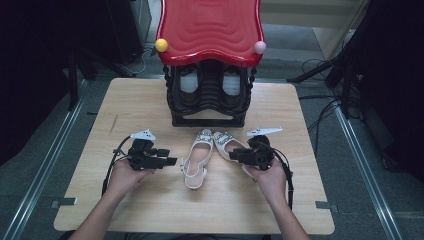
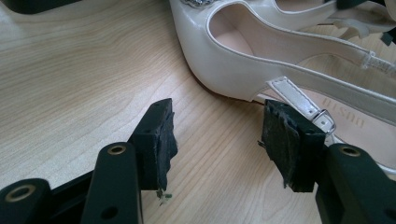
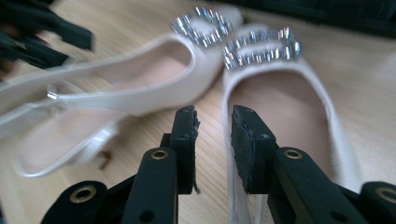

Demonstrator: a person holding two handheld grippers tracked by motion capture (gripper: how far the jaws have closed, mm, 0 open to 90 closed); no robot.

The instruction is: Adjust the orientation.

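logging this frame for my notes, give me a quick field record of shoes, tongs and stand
shoes: two white slingback shoes, left shoe and right shoe, toes together, heels splayed, on the table
buckles: sparkly, on both toes
left tongs: open, beside the left shoe's heel strap, holding nothing
right tongs: narrow gap, at the right shoe's inner rim, pads not pressing
stand: black rack with a red top, behind the shoes

Glossy cream shoes on a matt pale-wood table.
The left shoe (image 1: 196, 159) and right shoe (image 3: 285, 107) look like smooth patent leather with glittering metallic buckles; the table (image 1: 150, 200) shows fine wood grain; the grippers' pads (image 2: 161, 140) are rough, frayed black rubber; the rack's red top (image 1: 210, 27) is shiny ribbed plastic.
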